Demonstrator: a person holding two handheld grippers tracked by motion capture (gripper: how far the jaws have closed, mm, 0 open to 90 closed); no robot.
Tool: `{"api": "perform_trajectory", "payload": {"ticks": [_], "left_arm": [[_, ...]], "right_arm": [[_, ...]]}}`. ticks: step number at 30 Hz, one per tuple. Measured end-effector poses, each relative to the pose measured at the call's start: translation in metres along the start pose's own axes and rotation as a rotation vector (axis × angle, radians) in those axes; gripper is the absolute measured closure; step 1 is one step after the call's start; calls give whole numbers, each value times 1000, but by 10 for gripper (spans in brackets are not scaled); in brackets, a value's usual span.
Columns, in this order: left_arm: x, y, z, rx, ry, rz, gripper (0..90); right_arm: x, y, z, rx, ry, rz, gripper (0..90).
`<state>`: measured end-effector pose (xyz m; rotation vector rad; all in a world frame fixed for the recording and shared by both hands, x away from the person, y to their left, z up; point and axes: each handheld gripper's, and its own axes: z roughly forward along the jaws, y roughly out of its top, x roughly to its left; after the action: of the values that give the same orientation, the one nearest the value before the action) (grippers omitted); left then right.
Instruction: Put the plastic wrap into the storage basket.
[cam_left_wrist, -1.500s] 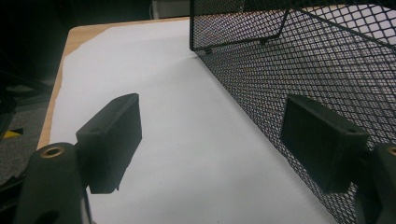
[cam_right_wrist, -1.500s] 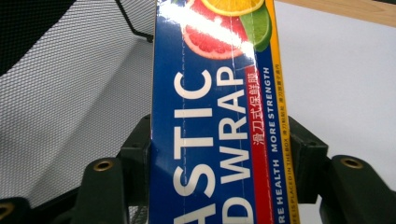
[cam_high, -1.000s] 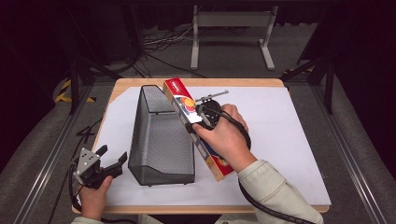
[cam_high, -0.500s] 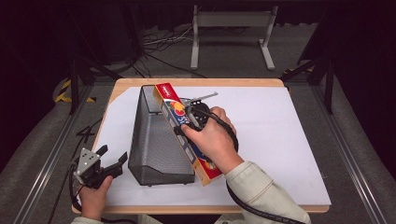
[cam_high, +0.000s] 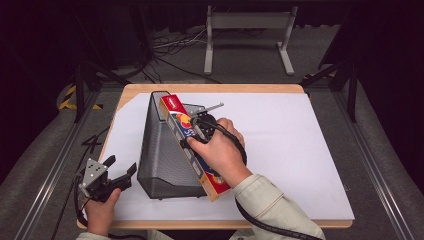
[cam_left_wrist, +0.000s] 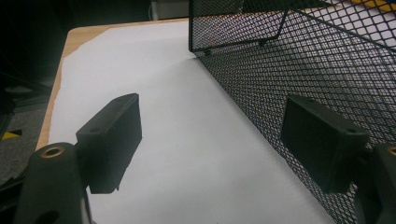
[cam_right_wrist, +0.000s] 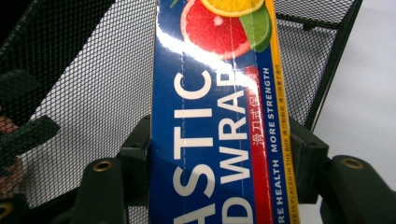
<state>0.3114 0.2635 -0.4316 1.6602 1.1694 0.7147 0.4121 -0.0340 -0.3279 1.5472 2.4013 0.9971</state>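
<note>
A long plastic wrap box (cam_high: 192, 150), blue and red with fruit pictures, lies slanted over the right rim of a black wire-mesh basket (cam_high: 162, 147) on the white table. My right gripper (cam_high: 196, 134) is shut on the box, its jaws pressing both long sides; in the right gripper view the box (cam_right_wrist: 215, 140) runs up between the jaws (cam_right_wrist: 219, 163) with the mesh basket (cam_right_wrist: 84, 84) behind it. My left gripper (cam_high: 121, 169) rests near the table's front left corner, open, beside the basket. Its view shows bare white table between its jaws (cam_left_wrist: 210, 140) and the basket's mesh wall (cam_left_wrist: 299, 70) at right.
The white sheet (cam_high: 300, 150) covers a wooden tabletop (cam_high: 260, 88); its right half is free. A metal stand (cam_high: 247, 30) and cables lie on the floor beyond the table. A rail (cam_high: 47, 170) runs along the left side.
My right hand has carried the box leftward and down, from beside the basket onto its right rim. The left gripper has stayed put.
</note>
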Motion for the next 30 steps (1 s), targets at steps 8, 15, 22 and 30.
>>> {"api": "perform_trajectory", "payload": {"ticks": [8,15,22,30], "left_arm": [[0,0,0,1,-1,1,215],[0,0,0,2,-2,3,215],[1,0,-1,2,1,-2,215],[1,-1,-2,2,2,-5,215]], "right_arm": [[1,0,14,47,-19,4,400],[-2,2,21,96,-32,6,399],[0,6,28,150,-52,-8,397],[-2,10,35,186,-71,-10,396]]}}
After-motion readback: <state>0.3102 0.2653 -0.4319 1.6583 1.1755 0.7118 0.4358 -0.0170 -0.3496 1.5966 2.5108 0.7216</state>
